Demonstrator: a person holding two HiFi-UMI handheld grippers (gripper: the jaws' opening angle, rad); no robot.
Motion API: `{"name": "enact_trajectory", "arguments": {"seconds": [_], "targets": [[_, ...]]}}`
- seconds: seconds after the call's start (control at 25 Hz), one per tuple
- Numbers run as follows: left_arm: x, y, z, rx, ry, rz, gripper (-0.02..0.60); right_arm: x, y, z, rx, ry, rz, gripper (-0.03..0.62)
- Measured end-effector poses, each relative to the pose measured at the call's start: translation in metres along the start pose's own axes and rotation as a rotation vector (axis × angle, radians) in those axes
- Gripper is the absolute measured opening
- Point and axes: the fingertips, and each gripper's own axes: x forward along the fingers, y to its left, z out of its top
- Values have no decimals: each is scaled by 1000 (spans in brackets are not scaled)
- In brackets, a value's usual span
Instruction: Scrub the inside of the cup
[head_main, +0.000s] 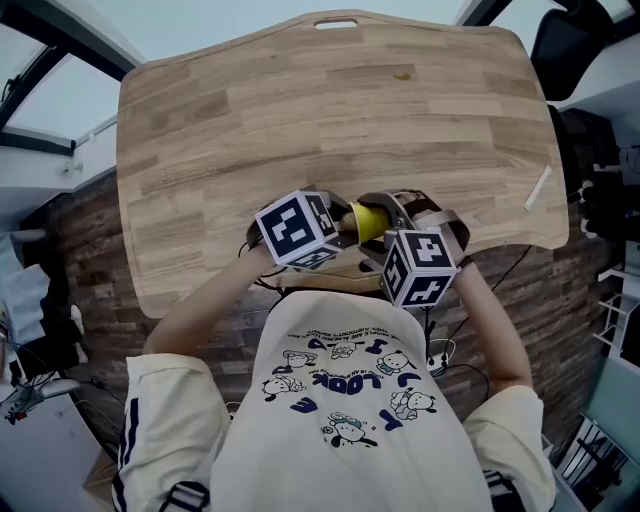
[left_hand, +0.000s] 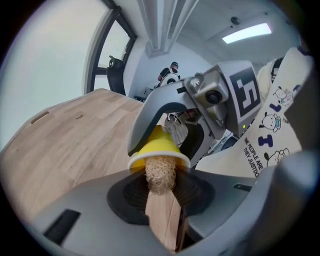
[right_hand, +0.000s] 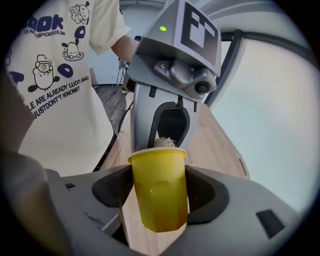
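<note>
A yellow plastic cup (right_hand: 160, 190) sits between the pads of my right gripper (right_hand: 160, 197), which is shut on its sides. My left gripper (left_hand: 164, 207) is shut on the flat wooden handle (left_hand: 162, 215) of a scrub brush. The brush's tan fibre head (left_hand: 160, 172) is pushed into the cup's mouth (left_hand: 158, 159), and its tip shows just above the rim (right_hand: 165, 143). In the head view the two grippers meet over the table's near edge, with the cup (head_main: 368, 218) between them, the left gripper (head_main: 340, 224) at its left and the right gripper (head_main: 388, 226) at its right.
The wooden table (head_main: 300, 100) spreads out ahead, with a handle slot (head_main: 335, 23) at its far edge. A thin white strip (head_main: 537, 188) lies near its right edge. The person's torso in a printed shirt (head_main: 340, 400) is close behind both grippers.
</note>
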Motion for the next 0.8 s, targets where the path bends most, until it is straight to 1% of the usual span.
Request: {"name": "enact_trajectory", "arguments": {"seconds": [0.24,0.32,0.44,0.64,0.8], "targets": [[-6,0,7,-158,-84,-100,130,-8,-9,4,-166,0,-138,313],[-8,-1,9,-200,-105,-137,130,-10,-11,5,-200,-3,-172,313],[-10,-3,11,-262,-129,-189,130,-12,-12,7,-234,-12,-204,313],[-12,-7,13,-394,-178,-288,130,-14,-11,8,-339,-1,-245,313],[-12,-6,13,-475,-206,-338,130,-14,-11,5,-412,21,-262,313]]}}
